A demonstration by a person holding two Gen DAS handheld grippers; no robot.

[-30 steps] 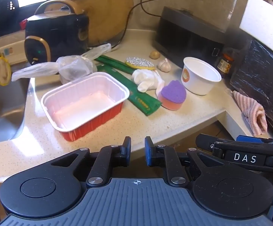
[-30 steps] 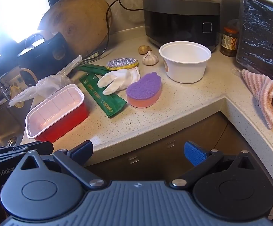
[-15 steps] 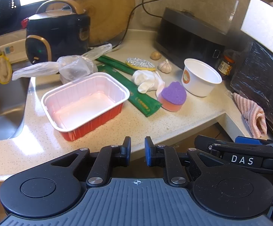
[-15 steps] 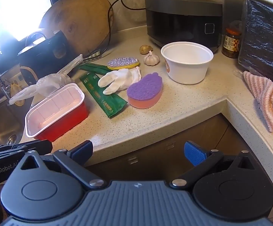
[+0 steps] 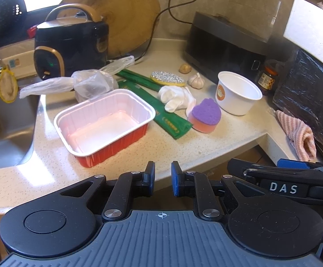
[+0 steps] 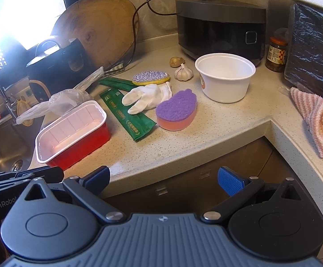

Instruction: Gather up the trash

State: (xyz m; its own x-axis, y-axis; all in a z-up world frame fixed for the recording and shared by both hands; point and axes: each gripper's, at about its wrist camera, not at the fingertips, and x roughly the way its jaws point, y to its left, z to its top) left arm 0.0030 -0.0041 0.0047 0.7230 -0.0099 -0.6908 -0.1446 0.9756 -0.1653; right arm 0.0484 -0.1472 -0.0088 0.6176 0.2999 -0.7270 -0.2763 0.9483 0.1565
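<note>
On the speckled counter lie a red tray with a white inside [image 5: 104, 120] [image 6: 72, 133], a clear plastic bag [image 5: 88, 84] [image 6: 61, 102], two green wrappers [image 5: 170, 120] [image 6: 128, 115], a white glove [image 5: 177, 96] [image 6: 148, 96] and a white paper bowl [image 5: 238, 92] [image 6: 226, 76]. My left gripper [image 5: 163, 178] is nearly shut and empty, held before the counter's front edge near the tray. My right gripper [image 6: 163, 179] is open and empty, also in front of the edge.
A purple-topped sponge [image 6: 177, 111], a glittery scrubber [image 6: 150, 77], garlic [image 6: 183, 73], two black cookers [image 5: 70, 44] [image 6: 219, 26], a round wooden board [image 6: 96, 29], a jar [image 6: 277, 53], a striped cloth [image 6: 317, 115] and a black bag [image 6: 315, 44]. A sink [image 5: 3, 120] lies left.
Both views have shifted slightly: the grippers drifted a little back and right. Nothing on the counter moved, and neither gripper changed its opening.
</note>
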